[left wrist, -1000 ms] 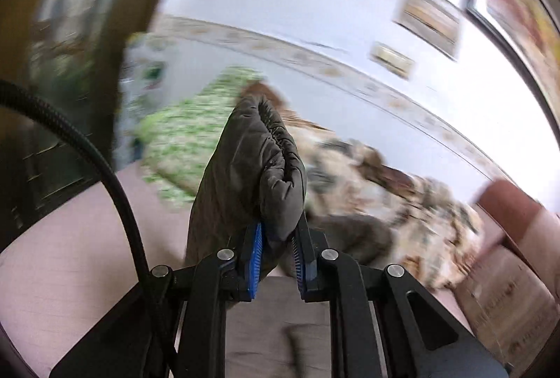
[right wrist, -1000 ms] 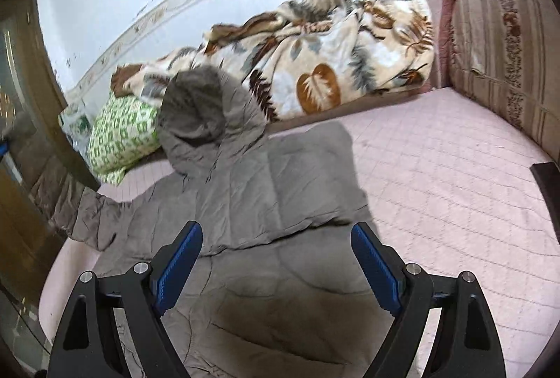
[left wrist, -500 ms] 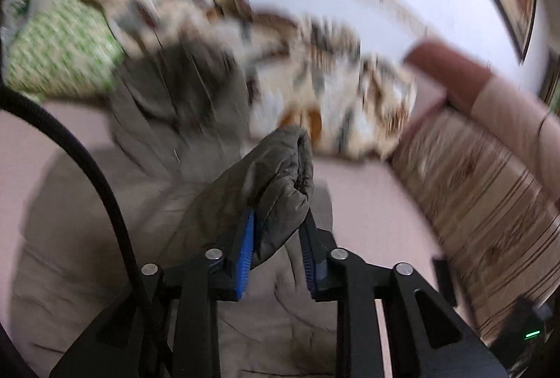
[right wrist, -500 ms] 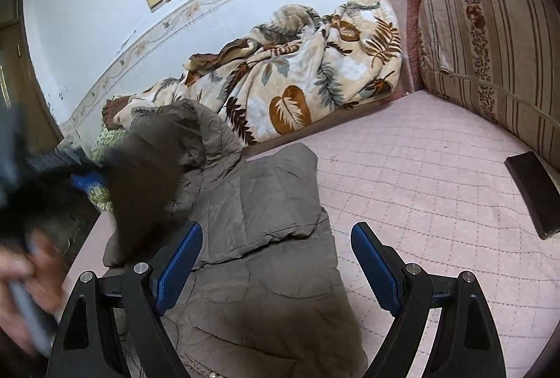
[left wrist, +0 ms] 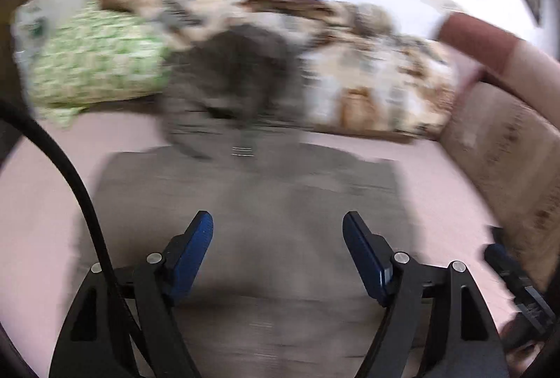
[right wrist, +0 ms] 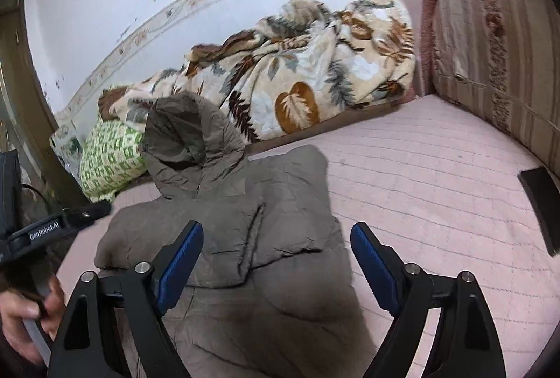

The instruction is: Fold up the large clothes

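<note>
**Both sleeves laid inward; both tongs empty above the coat**

The grey padded coat (right wrist: 224, 238) is spread flat on the pink quilted mattress (right wrist: 437, 203), hood (right wrist: 189, 147) at the far end against the green patterned pillow (right wrist: 108, 161) and the leaf-print blanket (right wrist: 308, 77). Two sleeve panels are seen laid across the chest, meeting near the centre line, so that the body is narrowed to a rectangle. This arrangement is judged to prepare a lengthwise fold, hem towards hood or the reverse.

The left gripper (left wrist: 278, 253) is held over the coat (left wrist: 245, 220) with its jaws spread wide and nothing between them. The right gripper (right wrist: 276, 262) is likewise held with jaws wide apart and empty, above the near part of the coat. Both are judged to be positioned for a fresh grasp, probably at the hem, which is hidden below both frames.

The right wrist view is sharp: sleeve seams, creases, a dark flat object (right wrist: 540, 206) at the right edge of the mattress, and the hand (right wrist: 28, 318) carrying the left tool are shown. The left wrist view is blurred by motion; only the symmetric outline of the coat and the hood (left wrist: 231, 77) are given, but the coat's left edge is shown more fully there.
</note>
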`<state>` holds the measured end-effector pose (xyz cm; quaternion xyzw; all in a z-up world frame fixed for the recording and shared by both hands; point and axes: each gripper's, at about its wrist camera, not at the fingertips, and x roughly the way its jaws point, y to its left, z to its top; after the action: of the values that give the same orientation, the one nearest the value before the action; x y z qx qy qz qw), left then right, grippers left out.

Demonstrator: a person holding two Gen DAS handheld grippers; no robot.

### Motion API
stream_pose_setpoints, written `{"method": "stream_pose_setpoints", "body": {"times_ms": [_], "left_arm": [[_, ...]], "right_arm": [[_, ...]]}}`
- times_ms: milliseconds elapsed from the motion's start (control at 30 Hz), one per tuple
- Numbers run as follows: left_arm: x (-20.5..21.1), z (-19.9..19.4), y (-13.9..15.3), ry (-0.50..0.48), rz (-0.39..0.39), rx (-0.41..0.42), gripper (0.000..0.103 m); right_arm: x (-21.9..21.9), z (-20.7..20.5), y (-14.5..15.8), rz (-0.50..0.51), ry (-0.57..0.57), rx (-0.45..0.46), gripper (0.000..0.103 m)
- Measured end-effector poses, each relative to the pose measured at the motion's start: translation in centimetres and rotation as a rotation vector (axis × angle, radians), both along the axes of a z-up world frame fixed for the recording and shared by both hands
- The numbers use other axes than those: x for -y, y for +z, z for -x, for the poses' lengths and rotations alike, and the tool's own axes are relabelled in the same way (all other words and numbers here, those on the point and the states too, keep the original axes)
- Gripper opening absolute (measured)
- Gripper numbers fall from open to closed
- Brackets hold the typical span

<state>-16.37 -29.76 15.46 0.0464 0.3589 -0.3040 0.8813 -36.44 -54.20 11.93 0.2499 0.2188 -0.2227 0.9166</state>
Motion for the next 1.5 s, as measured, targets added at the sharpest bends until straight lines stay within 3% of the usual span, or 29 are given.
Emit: {"method": "stream_pose_setpoints", "body": {"times_ms": [133,233,333,433,500,600,700,833,1067,1167,1267,1333,1433,1500], "left_arm": [[-5.3,-5.3,-2.4,0.168,-0.047,-0.052,0.076],[-7.9,-8.7,-5.6,0.245,-0.100,-0.112,0.076],[-8.6,-10.6,-8.9,0.259,-0.165,-0.175,0.076],[-8.5,-12.0,-12.2,0.253,-0.212,-0.259,0.082],[-8.7,-12.4,-12.9,0.253,-0.198,-0.264,0.087],[-9.0,-12.0,-11.9,0.242,-0.211,-0.248,0.083],[-9.8,-10.1,-9.6,0.211,-0.172,-0.200,0.082],[-12.7,-4.4,-6.9,0.170,-0.114,-0.145,0.082],[-16.7,6.1,-7.5,0.165,-0.128,-0.072,0.082],[-16.9,9.8,-8.6,0.141,-0.157,-0.024,0.082],[-17.1,11.8,-10.2,0.129,-0.153,-0.046,0.082],[-17.1,12.5,-11.5,0.132,-0.163,-0.058,0.082],[-16.1,13.4,-12.6,0.128,-0.237,0.005,0.084],[-16.0,13.3,-12.9,0.133,-0.231,0.002,0.088]], "right_arm": [[-1.8,-4.8,-1.0,0.009,0.067,-0.062,0.069],[-3.3,-8.1,-2.1,0.052,0.108,-0.120,0.069],[-3.7,-11.3,-4.4,0.055,0.130,-0.223,0.069],[-2.9,-14.2,-8.5,0.001,0.146,-0.394,0.070],[-1.9,-14.6,-9.8,-0.055,0.146,-0.401,0.072],[-1.2,-14.2,-9.1,-0.091,0.137,-0.371,0.072],[-1.6,-12.6,-7.0,-0.092,0.138,-0.298,0.072],[-3.1,-10.2,-4.3,-0.046,0.163,-0.247,0.072],[-7.6,-4.5,-3.1,0.011,0.235,-0.253,0.073],[-9.7,-0.9,-4.2,0.007,0.231,-0.264,0.073],[-11.4,1.6,-6.1,-0.014,0.222,-0.319,0.073],[-12.3,2.9,-7.1,-0.029,0.212,-0.341,0.073],[-12.9,4.2,-8.6,-0.042,0.179,-0.380,0.073],[-13.5,4.6,-9.5,-0.028,0.171,-0.396,0.073]]}}
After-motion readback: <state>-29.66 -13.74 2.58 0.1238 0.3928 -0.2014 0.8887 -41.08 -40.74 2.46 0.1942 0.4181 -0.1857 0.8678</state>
